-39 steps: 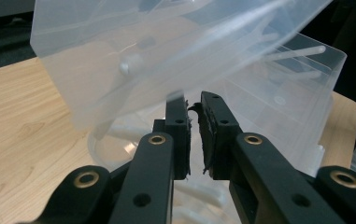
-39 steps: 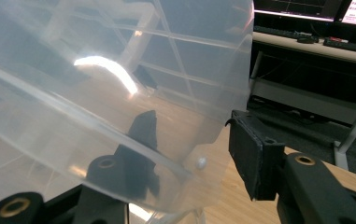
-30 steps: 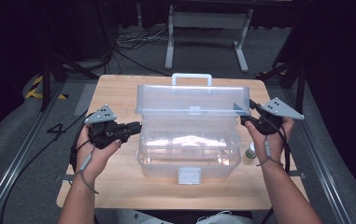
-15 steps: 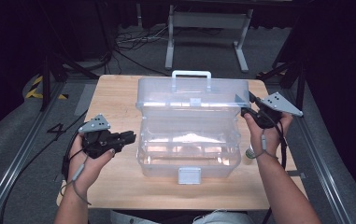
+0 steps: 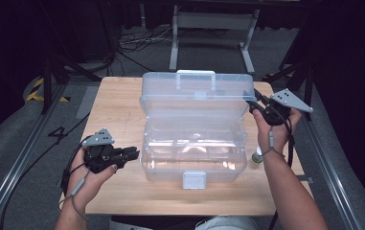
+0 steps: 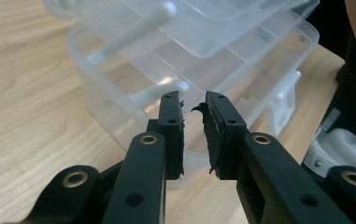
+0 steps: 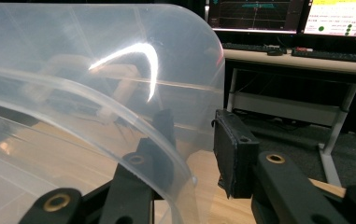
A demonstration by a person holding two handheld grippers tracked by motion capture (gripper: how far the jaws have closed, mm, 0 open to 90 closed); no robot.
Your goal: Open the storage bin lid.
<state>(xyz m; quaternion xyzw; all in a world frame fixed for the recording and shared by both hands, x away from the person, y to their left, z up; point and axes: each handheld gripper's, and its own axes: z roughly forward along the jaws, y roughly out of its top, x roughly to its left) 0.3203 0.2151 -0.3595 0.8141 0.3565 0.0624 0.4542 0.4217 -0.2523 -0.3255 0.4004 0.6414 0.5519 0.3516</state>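
High view. Clear plastic box [image 5: 193, 153] sits mid-table [image 5: 118, 105], lid [image 5: 194, 93] raised and leaning back, white latch [image 5: 194, 179] on the near wall. Left gripper [image 5: 130, 153] is held low, just beside the box's left wall, apart from it; jaw gap too small to read from here. Right gripper [image 5: 253, 101] is at the lid's right edge; whether it clasps the edge cannot be told from this angle. A small bottle [image 5: 256, 157] stands beside the box's right wall, partly hidden by the right forearm.

Left gripper view. Left gripper [image 6: 194, 126]: jaws a narrow gap apart, nothing between them, pad edges ragged. The box [image 6: 119, 93] lies beyond them, its far end cut off by the frame.

Right gripper view. Right gripper [image 7: 192, 140]: jaws spread wide, the lid's [image 7: 96, 84] curved edge standing between them. The left jaw shows only through the plastic, blurred; contact with the lid cannot be made out. The right jaw is clear of it. Monitors [image 7: 334, 16] and a desk [image 7: 297, 63] behind.
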